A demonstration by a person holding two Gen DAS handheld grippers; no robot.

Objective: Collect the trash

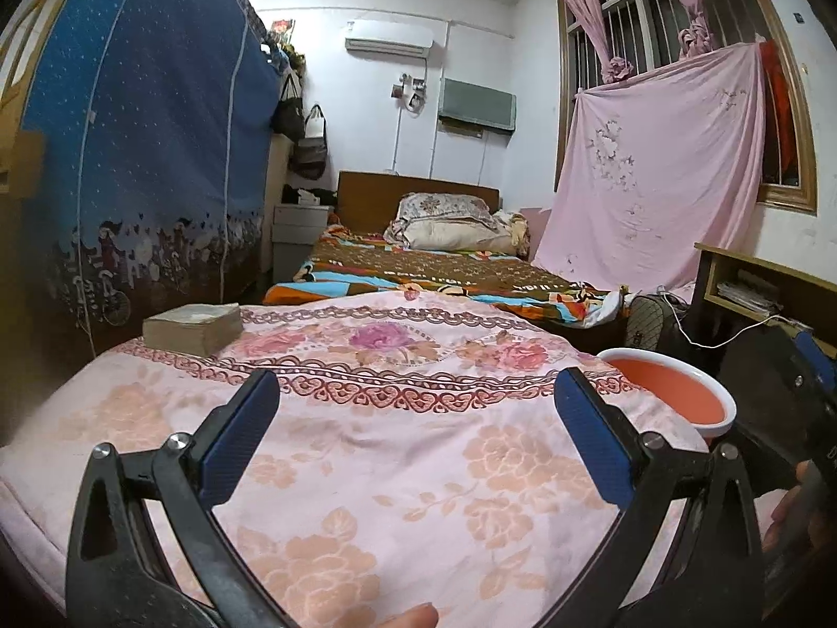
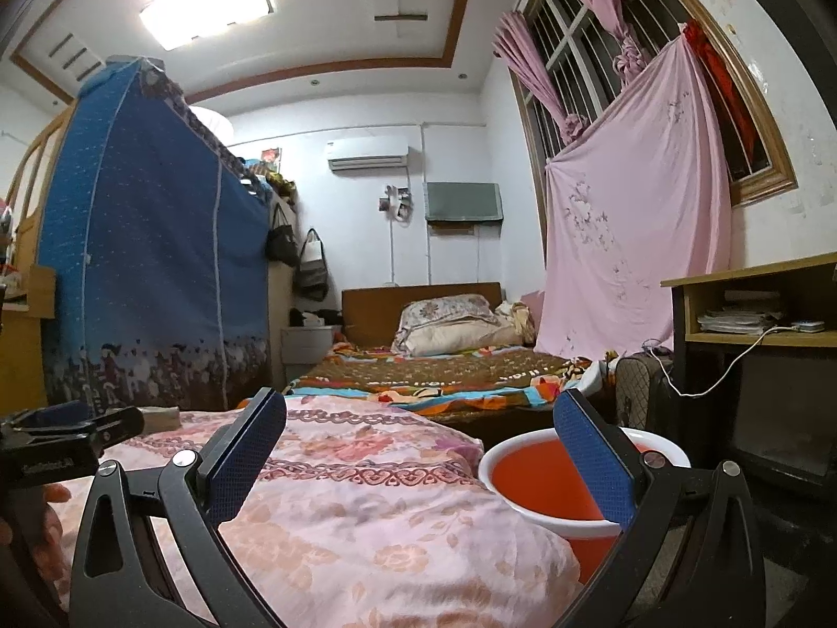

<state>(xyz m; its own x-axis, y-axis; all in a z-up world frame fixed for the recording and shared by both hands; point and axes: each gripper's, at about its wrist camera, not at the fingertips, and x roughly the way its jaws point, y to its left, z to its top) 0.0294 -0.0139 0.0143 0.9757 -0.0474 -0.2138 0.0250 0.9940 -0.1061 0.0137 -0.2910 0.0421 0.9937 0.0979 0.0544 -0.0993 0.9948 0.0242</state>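
Observation:
My left gripper (image 1: 416,421) is open and empty, held low over a pink floral bedspread (image 1: 366,450). My right gripper (image 2: 418,442) is open and empty, over the bedspread's right edge (image 2: 366,513), its right finger in front of an orange bin with a white rim (image 2: 544,481). The bin also shows in the left wrist view (image 1: 675,392), at the bed's right side. A tan block-shaped object (image 1: 193,325) lies on the bedspread at the far left; it is partly hidden in the right wrist view (image 2: 159,418). I cannot pick out any loose trash on the bedspread.
A blue fabric wardrobe (image 1: 151,157) stands on the left. A second bed with a brown patterned cover (image 1: 429,267) and pillows lies behind. A wooden desk (image 2: 758,309) with a white cable stands at the right, a pink sheet (image 2: 628,240) hangs over the window.

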